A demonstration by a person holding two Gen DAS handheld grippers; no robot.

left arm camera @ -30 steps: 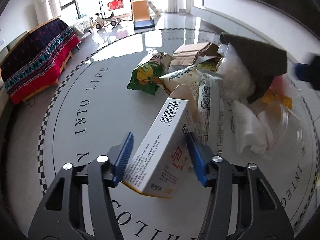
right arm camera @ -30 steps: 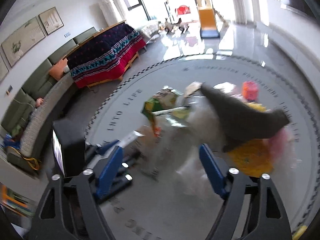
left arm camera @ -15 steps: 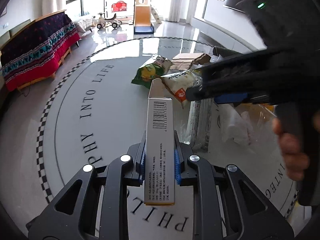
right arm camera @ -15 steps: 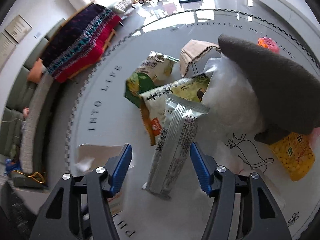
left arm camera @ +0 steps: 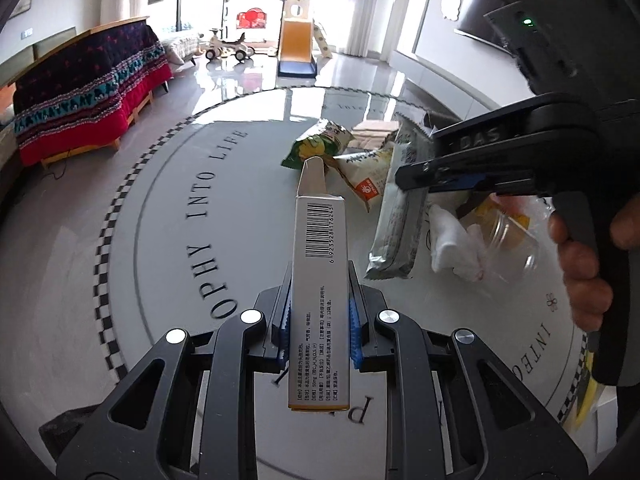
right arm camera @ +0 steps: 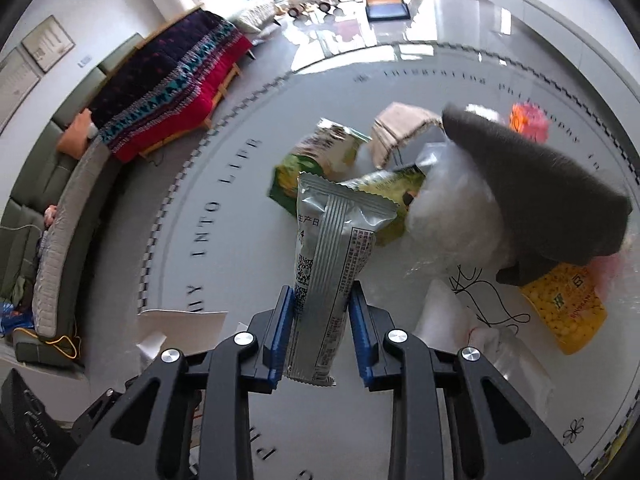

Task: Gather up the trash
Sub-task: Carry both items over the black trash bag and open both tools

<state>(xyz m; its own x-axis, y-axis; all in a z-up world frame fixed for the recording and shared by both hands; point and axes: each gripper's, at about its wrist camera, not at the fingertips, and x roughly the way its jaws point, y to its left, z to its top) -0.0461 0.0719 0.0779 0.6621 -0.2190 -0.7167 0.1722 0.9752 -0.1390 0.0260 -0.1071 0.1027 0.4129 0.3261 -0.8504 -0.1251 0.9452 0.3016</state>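
Gripping a white carton [left arm camera: 318,300], the left gripper [left arm camera: 318,334] has its two blue pads pressed on the carton's long sides; the carton stands between them, barcode face up, open flap pointing away, clear of the table. The right gripper [right arm camera: 320,334] pinches one silver foil wrapper [right arm camera: 330,256] low on its length, pads narrow on either edge, the wrapper rising out ahead of the jaws. In the left wrist view the same wrapper [left arm camera: 400,208] hangs from the right gripper [left arm camera: 416,182], with a hand [left arm camera: 584,264] on its grip.

Beyond the jaws, on the round table [right arm camera: 224,240]: one green snack bag [right arm camera: 316,164], one pale yellow-green packet [right arm camera: 390,200] partly beneath the wrapper, one brown cardboard piece [right arm camera: 400,128], one dark grey cloth [right arm camera: 532,188] draped over a white plastic bundle [right arm camera: 456,220], one yellow corn packet [right arm camera: 564,304], one pink item [right arm camera: 528,120], blurred, possibly a cup. One clear plastic cup [left arm camera: 516,240] and crumpled white tissue [left arm camera: 452,240] lie just beside each other.
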